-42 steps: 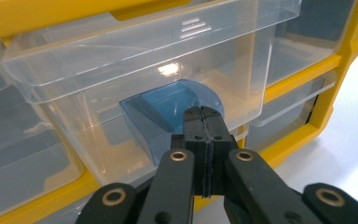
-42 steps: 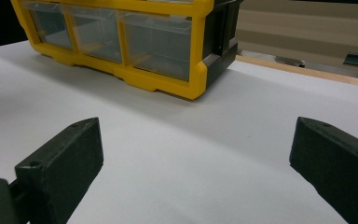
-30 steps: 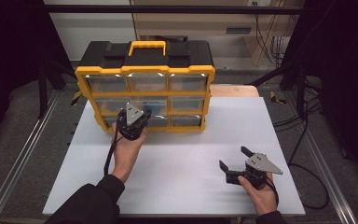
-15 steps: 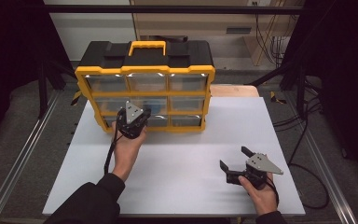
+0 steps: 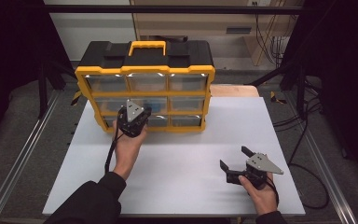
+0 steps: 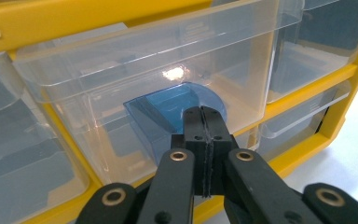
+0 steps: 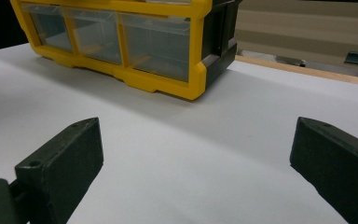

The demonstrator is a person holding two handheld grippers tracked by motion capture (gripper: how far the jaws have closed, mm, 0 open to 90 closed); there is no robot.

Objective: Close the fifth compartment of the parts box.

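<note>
No shift since a second ago: left gripper point(image 6: 204, 122) jaws clenched at the clear drawer point(image 6: 135, 88) front, not gripping it; right gripper point(image 5: 237, 162) released, idling on the worktop point(image 5: 186, 158).

White table point(image 5: 177, 158), yellow drawer organizer point(image 5: 144, 74) on it

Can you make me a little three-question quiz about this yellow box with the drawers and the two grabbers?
1. True or false: the left gripper has its jaws shut together in front of the middle drawer of the organizer.
2. What colour is the see-through piece behind that drawer's front?
A. red
B. blue
C. green
3. What lies between the open jaws of the right gripper?

Key
1. True.
2. B, blue.
3. Nothing; they stand wide apart over the bare white table, away from the organizer.
</note>
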